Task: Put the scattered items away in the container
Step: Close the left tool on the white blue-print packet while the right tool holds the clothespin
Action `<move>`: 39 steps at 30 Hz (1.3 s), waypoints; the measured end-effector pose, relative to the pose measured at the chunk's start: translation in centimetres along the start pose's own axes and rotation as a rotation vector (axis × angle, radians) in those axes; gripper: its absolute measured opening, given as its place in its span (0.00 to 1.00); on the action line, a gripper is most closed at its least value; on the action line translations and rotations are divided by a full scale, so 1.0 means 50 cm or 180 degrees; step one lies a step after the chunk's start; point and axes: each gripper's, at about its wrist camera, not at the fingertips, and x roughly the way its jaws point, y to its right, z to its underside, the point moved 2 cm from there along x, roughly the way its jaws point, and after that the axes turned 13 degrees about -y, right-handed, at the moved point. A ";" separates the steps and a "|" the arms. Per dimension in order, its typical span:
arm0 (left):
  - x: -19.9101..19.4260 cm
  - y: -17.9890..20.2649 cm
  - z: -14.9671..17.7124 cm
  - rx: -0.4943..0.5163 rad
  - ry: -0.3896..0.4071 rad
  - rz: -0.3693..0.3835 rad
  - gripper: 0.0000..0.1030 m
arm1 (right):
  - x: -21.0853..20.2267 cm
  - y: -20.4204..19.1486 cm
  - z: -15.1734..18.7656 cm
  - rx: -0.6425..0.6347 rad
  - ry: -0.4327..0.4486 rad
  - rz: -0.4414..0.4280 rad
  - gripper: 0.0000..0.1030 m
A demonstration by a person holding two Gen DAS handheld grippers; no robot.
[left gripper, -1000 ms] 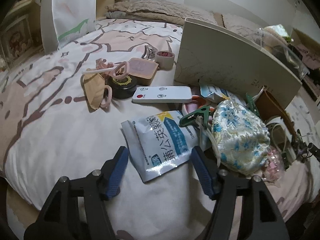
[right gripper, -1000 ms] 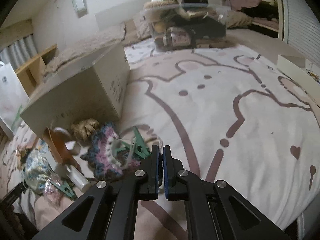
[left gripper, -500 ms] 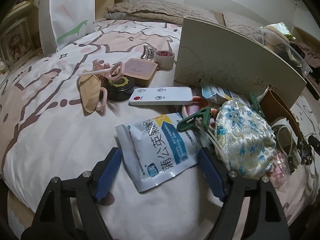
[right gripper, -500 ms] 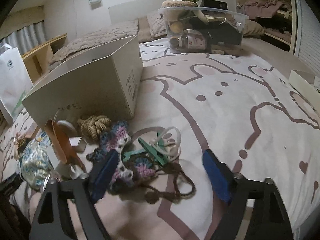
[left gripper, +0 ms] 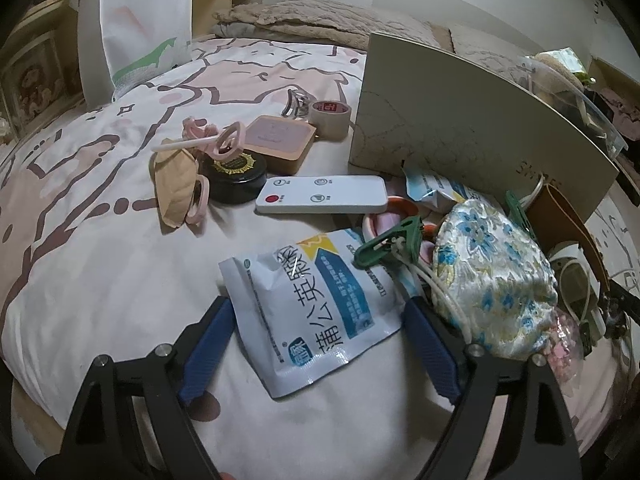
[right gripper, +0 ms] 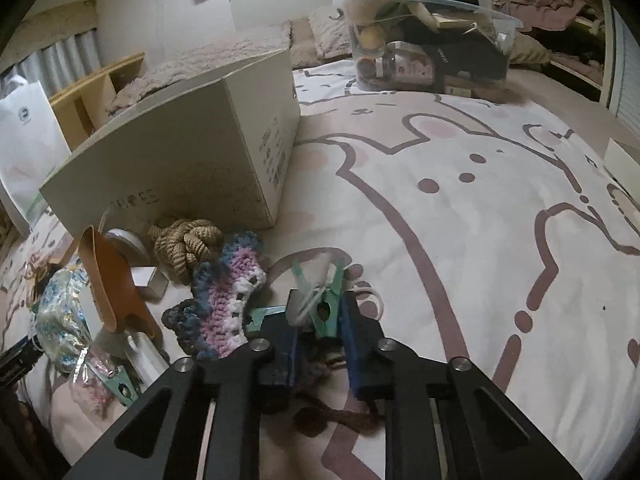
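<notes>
In the left wrist view my left gripper point(left gripper: 316, 320) is open, its blue pads on either side of a white and blue sachet point(left gripper: 312, 300) lying on the bed. Beyond it lie a white remote point(left gripper: 322, 199), a green clip point(left gripper: 388, 240) and a floral pouch point(left gripper: 492, 280), beside the beige cardboard box point(left gripper: 460, 120). In the right wrist view my right gripper point(right gripper: 320, 320) has closed on a teal clothespin point(right gripper: 324, 300) with a clear ring, next to a crocheted pouch point(right gripper: 224, 300). The box point(right gripper: 180, 160) stands behind.
A black tin point(left gripper: 236, 176), pink case point(left gripper: 280, 140), tape roll point(left gripper: 330, 118) and brown mask point(left gripper: 174, 184) lie left of the box. A rope knot point(right gripper: 186, 244), brown leather piece point(right gripper: 110, 280) and metal tin point(right gripper: 150, 282) lie by the box. A full clear bin point(right gripper: 428, 40) stands far back.
My right gripper opened wide, moved forward over the teal clothespin and closed onto it. My left gripper moved forward so its open pads now flank the sachet.
</notes>
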 end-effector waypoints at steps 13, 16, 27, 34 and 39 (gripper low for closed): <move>0.002 0.000 -0.007 -0.0061 0.0021 0.0028 0.86 | -0.038 -0.014 0.028 -0.0015 0.0181 -0.0093 0.18; 0.015 0.018 -0.012 0.0053 -0.0047 -0.0044 0.97 | -0.038 -0.020 0.034 -0.0046 0.0166 -0.0108 0.18; 0.038 0.020 -0.031 -0.0128 0.0060 -0.0310 1.00 | -0.036 -0.024 0.040 -0.0037 0.0167 -0.0156 0.18; 0.028 0.007 -0.034 -0.0215 0.0179 -0.0337 0.75 | -0.035 -0.023 0.045 -0.0010 0.0187 -0.0211 0.18; 0.021 -0.019 -0.037 -0.0383 0.0210 -0.0246 0.54 | -0.035 -0.023 0.047 -0.0013 0.0199 -0.0256 0.18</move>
